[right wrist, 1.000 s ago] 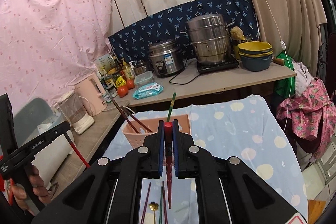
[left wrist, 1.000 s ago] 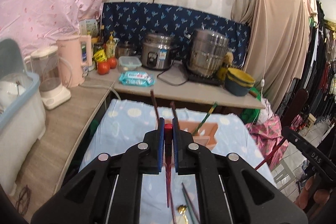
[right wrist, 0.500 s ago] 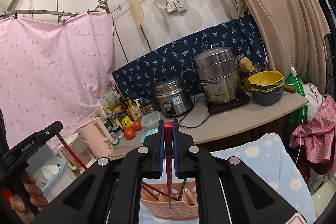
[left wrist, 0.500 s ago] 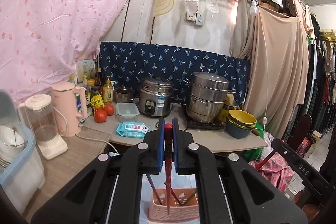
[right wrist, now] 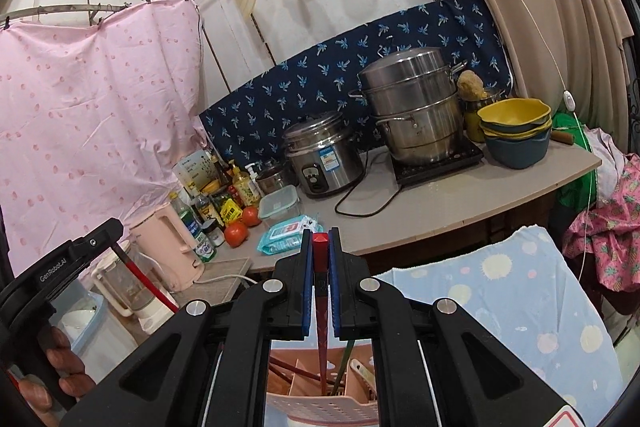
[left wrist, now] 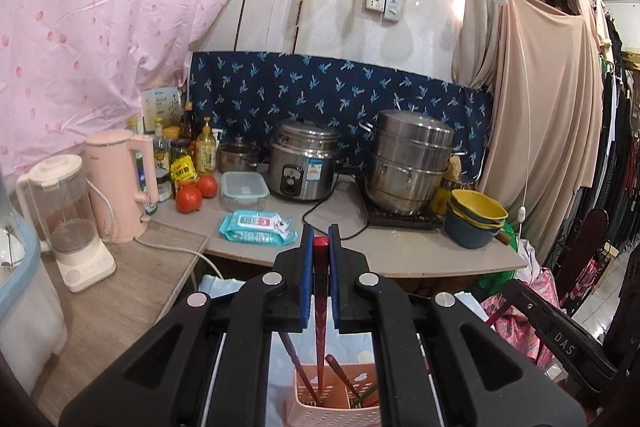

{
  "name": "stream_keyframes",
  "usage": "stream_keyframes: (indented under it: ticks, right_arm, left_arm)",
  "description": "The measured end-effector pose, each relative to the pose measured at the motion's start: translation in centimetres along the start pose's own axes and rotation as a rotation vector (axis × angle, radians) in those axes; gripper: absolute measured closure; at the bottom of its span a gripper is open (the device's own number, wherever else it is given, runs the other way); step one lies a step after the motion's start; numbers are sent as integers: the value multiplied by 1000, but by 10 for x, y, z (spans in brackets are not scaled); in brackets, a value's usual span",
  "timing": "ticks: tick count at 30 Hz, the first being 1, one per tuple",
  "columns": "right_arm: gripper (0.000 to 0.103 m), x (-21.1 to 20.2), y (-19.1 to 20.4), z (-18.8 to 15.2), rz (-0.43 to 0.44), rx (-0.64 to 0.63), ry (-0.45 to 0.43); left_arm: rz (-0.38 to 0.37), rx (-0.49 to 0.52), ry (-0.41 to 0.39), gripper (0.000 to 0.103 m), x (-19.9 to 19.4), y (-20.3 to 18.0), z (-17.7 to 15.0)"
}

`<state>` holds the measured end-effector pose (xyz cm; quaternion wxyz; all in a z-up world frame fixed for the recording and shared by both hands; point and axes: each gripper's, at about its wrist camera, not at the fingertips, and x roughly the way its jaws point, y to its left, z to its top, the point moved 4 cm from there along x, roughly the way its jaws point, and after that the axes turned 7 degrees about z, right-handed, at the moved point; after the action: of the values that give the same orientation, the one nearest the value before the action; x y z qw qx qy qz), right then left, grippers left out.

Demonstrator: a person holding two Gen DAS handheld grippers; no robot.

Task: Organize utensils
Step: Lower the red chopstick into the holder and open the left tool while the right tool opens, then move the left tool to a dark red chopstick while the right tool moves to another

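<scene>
Two tools, each pinching one red chopstick. Left tool (left wrist: 321,239) clamped tight on a red chopstick (left wrist: 320,323), blue pads squeezing it near the top end, stick pointing down with its tip inside the pink slotted basket (left wrist: 332,413) right below. Same deal on the right tool (right wrist: 320,237): pressed onto its own red chopstick (right wrist: 321,327), tip dipping into the basket's compartments (right wrist: 320,411). Already in there: a couple more dark red chopsticks (left wrist: 298,367) leaning, plus a green one (right wrist: 344,363) and a pale spoon-ish handle (right wrist: 362,371). Basket sitting on the dotted blue cloth (right wrist: 500,291). Behind it, a desk (left wrist: 400,251) with rice cooker (left wrist: 302,167), big steamer pot (left wrist: 408,163), stacked bowls (left wrist: 474,223), tomatoes (left wrist: 189,198), wipes pack (left wrist: 256,225).
</scene>
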<state>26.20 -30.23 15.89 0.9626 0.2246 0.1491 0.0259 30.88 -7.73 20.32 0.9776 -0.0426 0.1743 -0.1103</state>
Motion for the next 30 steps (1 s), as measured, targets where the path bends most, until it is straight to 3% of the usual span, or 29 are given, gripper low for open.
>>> stream_keyframes:
  ticks: [13,15,17,18,30]
  right_arm:
    - [95,20,-16,-40,-27,17,94]
    - [89,18,-17,-41,-33,18,89]
    - [84,15,-17,-41,-40,18,88]
    - [80,14,-17,-41,-37,22,87]
    - [72,-14,-13,-56,-47,12,98]
  left_arm:
    - [23,-26,90,96,23,14,-36]
    - [27,-34,98,90,22,16,-38]
    - [40,-49,99,69,19,20,-40]
    - [46,-52,96,67,17,21,-41]
    - [54,-61,125,66,-6,32,-60]
